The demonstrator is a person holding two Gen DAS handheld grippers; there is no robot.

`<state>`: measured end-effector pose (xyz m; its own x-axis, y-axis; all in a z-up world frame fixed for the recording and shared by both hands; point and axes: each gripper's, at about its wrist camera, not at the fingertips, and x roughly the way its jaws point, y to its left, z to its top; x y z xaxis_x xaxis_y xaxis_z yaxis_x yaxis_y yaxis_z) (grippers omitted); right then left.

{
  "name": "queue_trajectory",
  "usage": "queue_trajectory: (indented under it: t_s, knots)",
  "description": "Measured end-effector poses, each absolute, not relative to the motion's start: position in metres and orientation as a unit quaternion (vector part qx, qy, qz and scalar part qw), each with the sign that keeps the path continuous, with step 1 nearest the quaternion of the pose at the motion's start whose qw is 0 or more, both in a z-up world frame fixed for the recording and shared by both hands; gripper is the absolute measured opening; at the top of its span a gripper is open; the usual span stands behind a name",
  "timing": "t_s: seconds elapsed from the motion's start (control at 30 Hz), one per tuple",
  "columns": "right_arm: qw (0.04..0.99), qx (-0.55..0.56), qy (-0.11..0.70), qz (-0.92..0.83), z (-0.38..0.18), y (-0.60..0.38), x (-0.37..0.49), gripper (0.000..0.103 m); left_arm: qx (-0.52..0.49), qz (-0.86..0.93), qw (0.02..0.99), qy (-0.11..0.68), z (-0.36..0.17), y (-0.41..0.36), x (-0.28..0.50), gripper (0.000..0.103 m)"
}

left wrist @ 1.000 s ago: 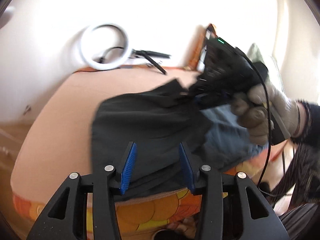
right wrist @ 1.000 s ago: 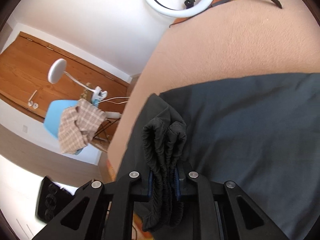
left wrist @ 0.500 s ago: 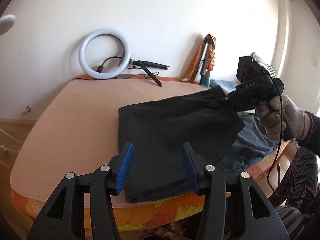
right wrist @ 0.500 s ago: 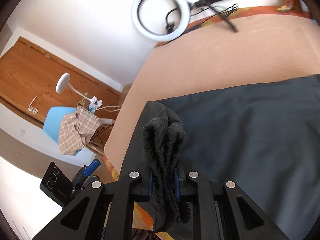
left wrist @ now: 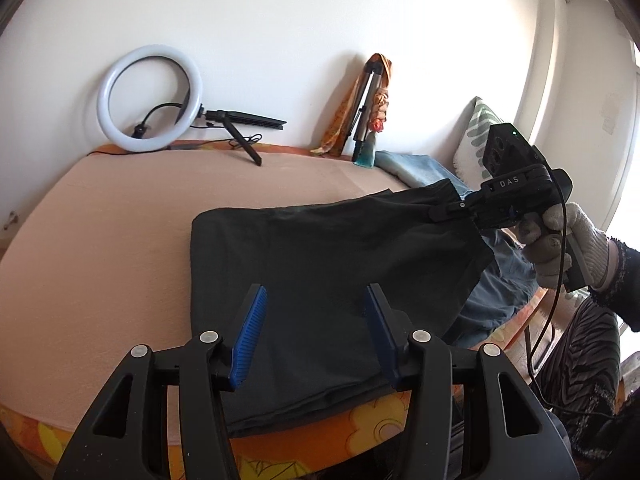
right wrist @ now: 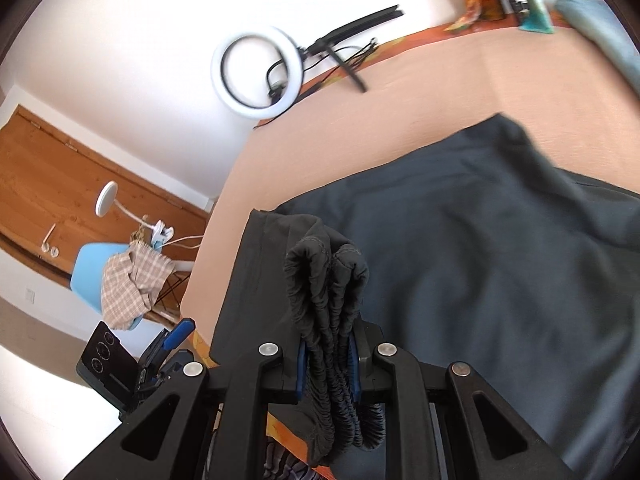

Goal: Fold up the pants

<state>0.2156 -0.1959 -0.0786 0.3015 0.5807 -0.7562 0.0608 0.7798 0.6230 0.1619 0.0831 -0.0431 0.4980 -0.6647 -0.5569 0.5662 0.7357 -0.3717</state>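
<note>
The pants (left wrist: 332,264) lie on the bed (left wrist: 120,240), one end lifted clear. The right gripper (right wrist: 326,364) is clamped on the bunched waistband (right wrist: 324,280), apparently to carry that end over for a fold. The left gripper (left wrist: 316,332) has just been opening; its jaws are spread and hold nothing, hovering above the near edge.

Pants (left wrist: 320,256): dark charcoal, plain, centre frame. Bed (left wrist: 100,248): peach top; side orange w/ yellow floral print, bottom edge. Left gripper (left wrist: 316,332): black body, blue ribbed pads. Right gripper (right wrist: 326,364): black, blue pads. Glove (left wrist: 576,240): light grey knit, right edge. Ring light (left wrist: 150,98): white, upper left. Chair (right wrist: 90,272): light blue, w/ beige checked cloth (right wrist: 132,284), left of right wrist view. Wall (left wrist: 300,20): white.
</note>
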Motion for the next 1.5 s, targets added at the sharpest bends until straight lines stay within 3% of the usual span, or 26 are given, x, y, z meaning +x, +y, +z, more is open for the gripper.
queue_trajectory:
  t_s: [0.3, 1.03, 1.5]
  knots:
    - [0.763, 0.267, 0.569, 0.15, -0.069, -0.227, 0.204, 0.015, -0.071, -0.37, 0.852, 0.364, -0.046, 0.066, 0.165, 0.05]
    - [0.784, 0.246, 0.568, 0.041, -0.023, -0.37, 0.15, 0.015, -0.057, -0.428, 0.825, 0.366, -0.04, 0.006, 0.162, 0.07]
    - [0.781, 0.246, 0.573, -0.04, -0.035, -0.446, 0.129, 0.015, -0.052, -0.434, 0.813, 0.384, -0.041, -0.013, 0.162, 0.071]
